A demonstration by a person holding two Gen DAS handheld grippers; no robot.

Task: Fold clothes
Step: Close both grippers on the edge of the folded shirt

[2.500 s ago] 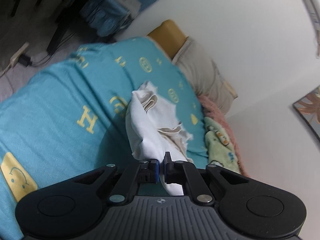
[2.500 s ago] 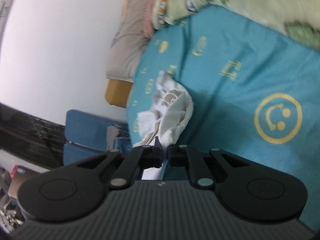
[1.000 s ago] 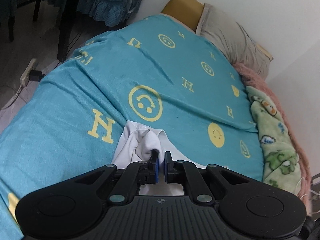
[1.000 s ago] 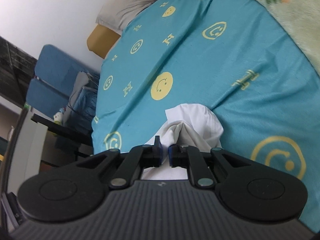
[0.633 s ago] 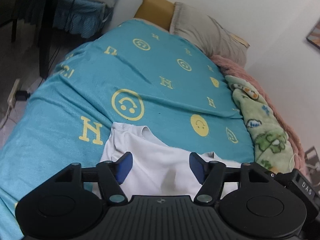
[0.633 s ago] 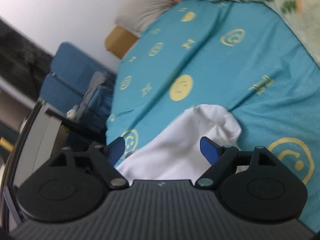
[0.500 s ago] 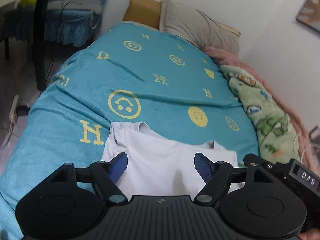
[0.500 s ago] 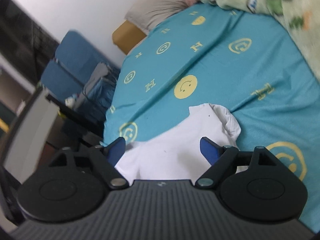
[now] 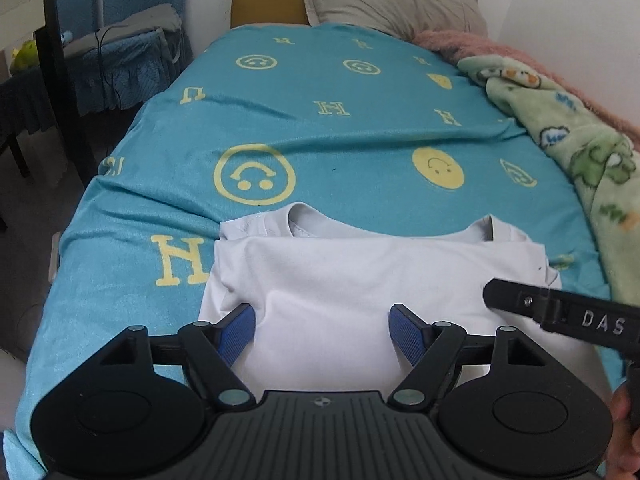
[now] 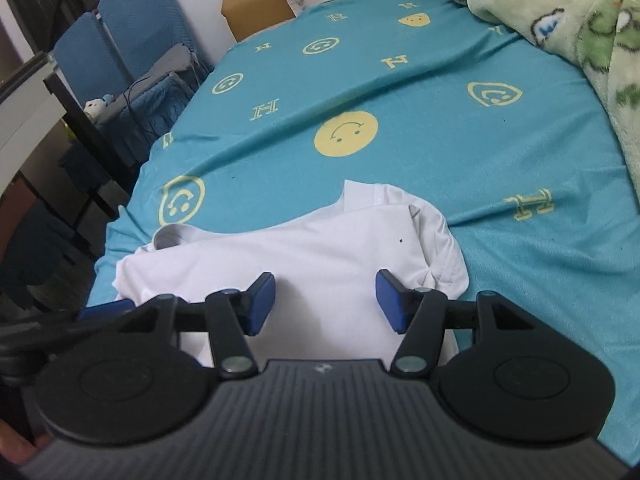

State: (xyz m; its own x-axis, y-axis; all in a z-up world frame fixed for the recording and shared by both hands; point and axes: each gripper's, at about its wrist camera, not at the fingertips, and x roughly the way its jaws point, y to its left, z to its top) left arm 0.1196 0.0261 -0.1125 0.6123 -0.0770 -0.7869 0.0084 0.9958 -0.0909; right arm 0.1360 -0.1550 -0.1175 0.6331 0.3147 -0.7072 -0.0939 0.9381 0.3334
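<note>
A white T-shirt (image 9: 360, 276) lies folded flat on the teal bedspread (image 9: 340, 92), its collar edge toward the far side. My left gripper (image 9: 322, 334) is open and empty, just above the shirt's near edge. The shirt (image 10: 304, 252) also shows in the right wrist view. My right gripper (image 10: 326, 300) is open and empty over the shirt's near part. The right gripper's black body (image 9: 560, 312) shows at the right of the left wrist view.
A green patterned blanket (image 9: 580, 128) and a pink one (image 9: 480, 44) lie along the bed's right side. A grey pillow (image 9: 384, 0) is at the head. A dark table and blue chairs (image 10: 120, 40) stand left of the bed.
Both grippers carried the bunched shirt down, laid it on the bed and opened, letting it go. The shirt now lies flat and both grippers have drawn back a little.
</note>
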